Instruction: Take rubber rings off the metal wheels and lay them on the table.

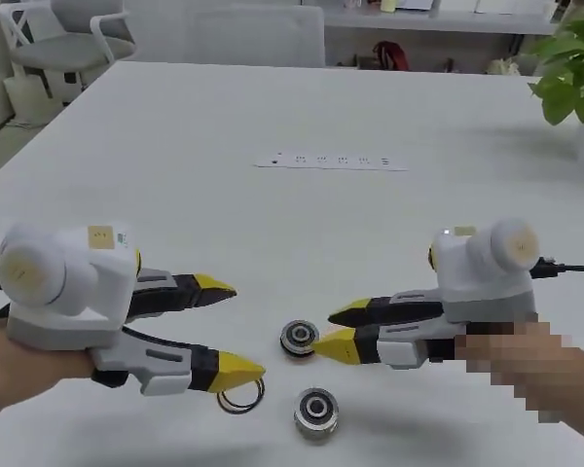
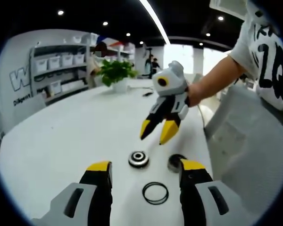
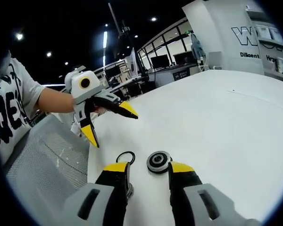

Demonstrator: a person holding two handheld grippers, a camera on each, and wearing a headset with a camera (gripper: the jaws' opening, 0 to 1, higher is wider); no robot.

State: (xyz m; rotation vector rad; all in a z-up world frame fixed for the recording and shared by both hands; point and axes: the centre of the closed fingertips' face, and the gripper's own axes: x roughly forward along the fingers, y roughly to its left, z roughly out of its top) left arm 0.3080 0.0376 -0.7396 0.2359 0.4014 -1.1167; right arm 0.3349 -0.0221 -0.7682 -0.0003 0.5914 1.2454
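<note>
Two small metal wheels lie near the front of the white table [image 1: 273, 224]: one [image 1: 299, 337] between the two grippers' tips, the other [image 1: 316, 410] closer to me. A loose black rubber ring [image 1: 240, 395] lies flat beside them. My left gripper [image 1: 232, 328] is open wide above the ring [image 2: 155, 193], with one wheel [image 2: 138, 159] just ahead of it. My right gripper [image 1: 328, 328] is open with nothing in it, its tips right beside the farther wheel [image 3: 159, 161]. The ring [image 3: 125, 157] lies just left of that wheel, and the left gripper [image 3: 112, 127] hovers behind it.
A white socket strip [image 1: 331, 161] lies at the table's middle. A green plant [image 1: 569, 78] stands at the far right corner, and white chairs [image 1: 68, 39] stand beyond the far left edge. A mesh chair [image 3: 42, 174] sits by the near edge.
</note>
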